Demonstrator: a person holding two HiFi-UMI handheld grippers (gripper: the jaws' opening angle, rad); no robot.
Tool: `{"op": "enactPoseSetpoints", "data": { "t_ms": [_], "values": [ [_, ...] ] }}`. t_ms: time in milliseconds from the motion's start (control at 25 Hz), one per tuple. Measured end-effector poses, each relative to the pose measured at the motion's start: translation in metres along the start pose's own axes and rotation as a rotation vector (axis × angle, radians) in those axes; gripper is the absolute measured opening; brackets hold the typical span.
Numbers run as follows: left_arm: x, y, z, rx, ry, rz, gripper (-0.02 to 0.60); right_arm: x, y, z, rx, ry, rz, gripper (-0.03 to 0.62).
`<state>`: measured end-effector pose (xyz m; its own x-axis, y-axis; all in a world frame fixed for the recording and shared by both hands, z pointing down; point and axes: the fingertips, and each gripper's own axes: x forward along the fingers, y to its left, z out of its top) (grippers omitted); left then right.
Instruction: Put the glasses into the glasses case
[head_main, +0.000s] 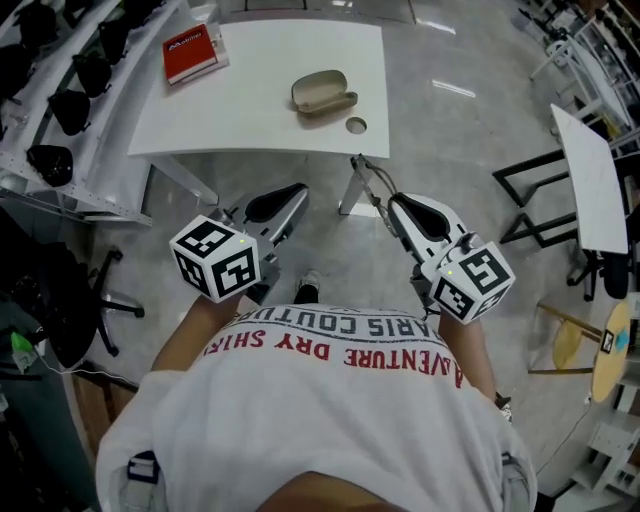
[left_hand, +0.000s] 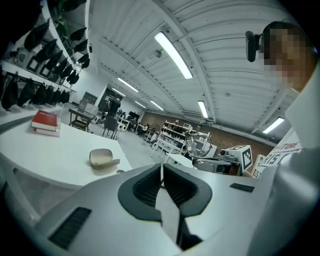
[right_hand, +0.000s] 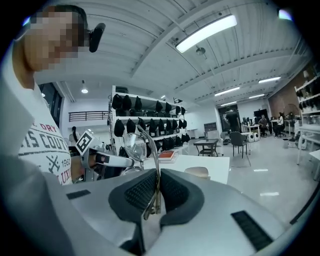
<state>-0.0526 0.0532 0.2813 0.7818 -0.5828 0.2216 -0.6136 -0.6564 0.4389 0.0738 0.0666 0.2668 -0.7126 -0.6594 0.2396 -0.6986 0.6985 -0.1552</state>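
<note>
Right gripper (right_hand: 157, 182): jaws almost fully together, pinching one thin temple arm of the glasses (right_hand: 134, 146) between the pads. The frame sticks up and out ahead of the jaws, lenses clear of everything. In the head view the glasses are in the air at mid-frame, just below the near edge of the counter (head_main: 260, 90), not over it yet

Left gripper (left_hand: 161, 172): jaws together, nothing between them, left of centre in the head view and about level with the right one

Glasses case (head_main: 323, 92) looks open on the counter, upper centre of the head view, well apart from the glasses. Red book (head_main: 192, 52) at upper left, out of the way

Handling, my read: the glasses are light, with a thin wire frame that's springy at the hinges and lenses that scratch easily. A one-temple hold lets the frame swing and twist, so I'd go slow and lay it into the shell rather than drop it. The bridge or both folded temples would be a better hold. The case looks like a light hard shell and may slide if nudged, so I'd steady its rim with the left jaws
</note>
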Motion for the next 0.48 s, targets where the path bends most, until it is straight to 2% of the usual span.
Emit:
{"op": "enactPoseSetpoints", "data": {
  "t_ms": [480],
  "values": [
    [0.056, 0.093, 0.029, -0.007, 0.063, -0.041, 0.037, 0.094, -0.059, 0.001, 0.018, 0.064, -0.035, 0.038]
  ]
}}
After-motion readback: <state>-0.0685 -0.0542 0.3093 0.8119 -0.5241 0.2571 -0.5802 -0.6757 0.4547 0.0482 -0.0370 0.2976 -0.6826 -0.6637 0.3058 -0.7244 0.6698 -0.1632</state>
